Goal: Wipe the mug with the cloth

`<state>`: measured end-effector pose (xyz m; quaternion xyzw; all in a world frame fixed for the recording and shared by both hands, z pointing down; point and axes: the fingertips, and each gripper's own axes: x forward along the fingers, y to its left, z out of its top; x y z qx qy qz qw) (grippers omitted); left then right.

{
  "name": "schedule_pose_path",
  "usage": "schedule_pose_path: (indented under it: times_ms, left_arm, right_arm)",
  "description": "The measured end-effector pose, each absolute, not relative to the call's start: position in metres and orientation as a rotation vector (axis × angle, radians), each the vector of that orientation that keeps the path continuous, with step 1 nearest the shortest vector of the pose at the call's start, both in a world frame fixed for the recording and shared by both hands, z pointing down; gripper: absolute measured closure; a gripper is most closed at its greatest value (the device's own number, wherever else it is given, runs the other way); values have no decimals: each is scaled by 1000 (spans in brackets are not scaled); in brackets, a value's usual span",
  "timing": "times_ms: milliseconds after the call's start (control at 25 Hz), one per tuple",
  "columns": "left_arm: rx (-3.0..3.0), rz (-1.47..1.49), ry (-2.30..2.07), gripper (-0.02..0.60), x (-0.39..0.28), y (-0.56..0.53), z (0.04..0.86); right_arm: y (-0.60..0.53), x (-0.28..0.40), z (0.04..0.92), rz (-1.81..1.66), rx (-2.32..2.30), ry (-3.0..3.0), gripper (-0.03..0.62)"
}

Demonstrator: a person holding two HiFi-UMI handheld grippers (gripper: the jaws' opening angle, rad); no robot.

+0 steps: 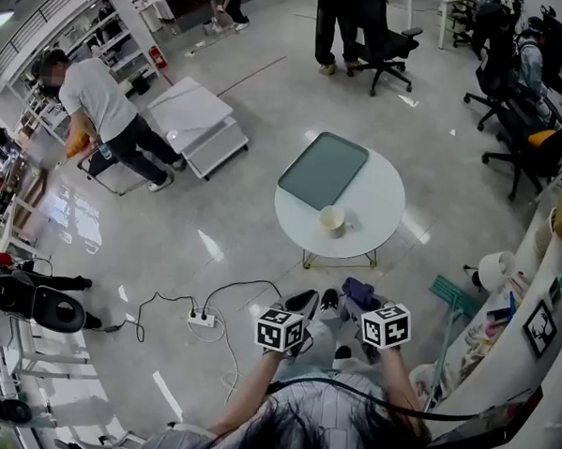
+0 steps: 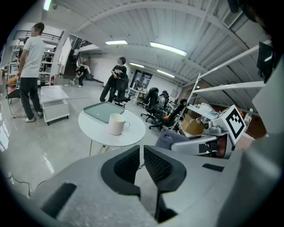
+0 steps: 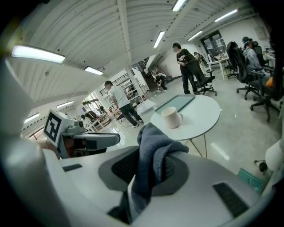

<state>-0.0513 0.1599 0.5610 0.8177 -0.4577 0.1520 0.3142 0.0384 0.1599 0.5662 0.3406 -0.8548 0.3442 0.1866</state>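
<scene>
A cream mug (image 1: 332,218) stands on the near part of a round white table (image 1: 376,200), next to a green tray (image 1: 323,168). Both grippers hang well short of the table, close to my body. My left gripper (image 1: 300,309) is shut with nothing between its jaws (image 2: 142,148). My right gripper (image 1: 366,308) is shut on a dark blue-grey cloth (image 3: 153,155), which bunches up above its jaws. From the left gripper view the mug (image 2: 116,123) sits ahead, with its handle to the right. The right gripper view has the mug (image 3: 171,117) beyond the cloth.
A power strip (image 1: 202,319) with looping cables lies on the floor to my left. Office chairs (image 1: 389,48) and standing people are past the table. A person bends by a white cart (image 1: 194,122) at far left. Cluttered shelving (image 1: 525,321) lines my right.
</scene>
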Motion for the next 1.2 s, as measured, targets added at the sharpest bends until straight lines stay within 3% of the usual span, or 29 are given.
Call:
schedule_pose_path:
  times_ms: [720,1200]
  left_arm:
    - [2193,593,-1057,555,-61,31,604]
    - [2084,498,-951,551,-66,-29,625]
  right_arm:
    - [41,58,597,1036,1034,-2229,514]
    - [-20,66,598,1011,1087,-2174,514]
